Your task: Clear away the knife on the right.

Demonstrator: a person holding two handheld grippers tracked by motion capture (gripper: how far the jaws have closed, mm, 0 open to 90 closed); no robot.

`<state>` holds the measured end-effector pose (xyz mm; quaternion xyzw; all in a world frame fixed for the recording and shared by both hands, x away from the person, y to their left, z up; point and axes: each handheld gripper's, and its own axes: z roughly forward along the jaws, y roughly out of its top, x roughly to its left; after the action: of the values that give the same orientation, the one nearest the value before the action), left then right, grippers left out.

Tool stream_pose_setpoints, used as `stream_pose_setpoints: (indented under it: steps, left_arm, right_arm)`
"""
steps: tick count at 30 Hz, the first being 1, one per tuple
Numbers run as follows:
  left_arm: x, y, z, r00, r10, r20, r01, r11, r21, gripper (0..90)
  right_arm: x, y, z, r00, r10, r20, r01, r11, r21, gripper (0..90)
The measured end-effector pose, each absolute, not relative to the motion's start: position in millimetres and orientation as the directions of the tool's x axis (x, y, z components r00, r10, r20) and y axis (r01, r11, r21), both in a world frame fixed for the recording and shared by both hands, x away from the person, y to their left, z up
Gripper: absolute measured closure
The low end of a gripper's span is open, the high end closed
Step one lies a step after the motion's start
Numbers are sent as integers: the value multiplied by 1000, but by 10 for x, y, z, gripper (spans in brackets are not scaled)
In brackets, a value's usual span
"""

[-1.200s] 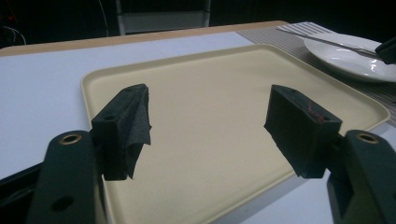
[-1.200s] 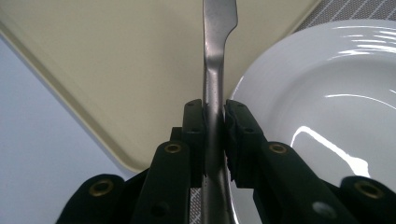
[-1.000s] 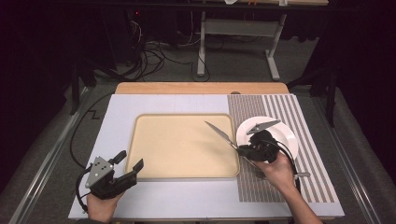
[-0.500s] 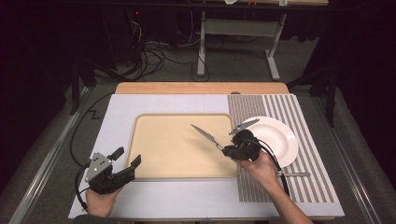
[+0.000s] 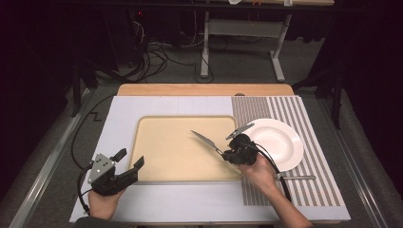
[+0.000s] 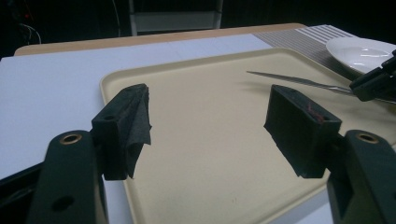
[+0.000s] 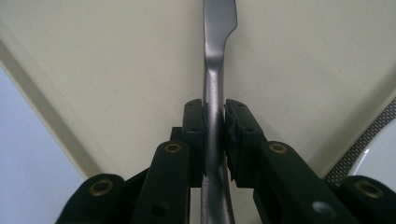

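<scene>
A silver table knife [image 5: 205, 139] hangs over the right part of the beige tray [image 5: 166, 156], blade pointing up-left. My right gripper [image 5: 227, 153] is shut on its handle. In the right gripper view the knife [image 7: 215, 84] runs straight up between the two pads, with the tray [image 7: 116, 70] beneath it. My left gripper [image 5: 129, 158] stands open at the tray's front left corner, nothing between its jaws. The left gripper view shows its gripper [image 6: 210, 126] wide open over the tray [image 6: 196, 93], and the knife [image 6: 299, 81] farther off at the right.
A white plate [image 5: 280, 142] rests on the striped mat [image 5: 313, 190] right of the tray. A silver utensil [image 5: 297, 177] lies on that mat by the person's right wrist. A white sheet [image 5: 119, 114] covers the table around the tray.
My right gripper has carried the knife leftward, from above the plate to above the tray's right side. The left gripper has barely shifted.
</scene>
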<state>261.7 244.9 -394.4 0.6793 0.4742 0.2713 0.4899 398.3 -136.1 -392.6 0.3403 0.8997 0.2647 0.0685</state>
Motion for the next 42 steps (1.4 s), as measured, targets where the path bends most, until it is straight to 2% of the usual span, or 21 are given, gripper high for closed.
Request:
stream_pose_setpoints:
  steps: [26,33,42]
  left_arm:
    - [2614,2391,-3948,416,905,-89,383,-85,920,312]
    - [2608,2394,-3947,416,905,-88,382,-86,920,312]
    - [2611,2391,-3949,417,904,-93,385,-83,919,314]
  right_arm:
    - [3941,-1246,-4085,-773,635,20,562,669,486,792]
    - [3951,-1249,-4098,-773,635,14,561,672,483,747]
    - [3978,-1307,-4098,-748,664,-8,579,657,483,738]
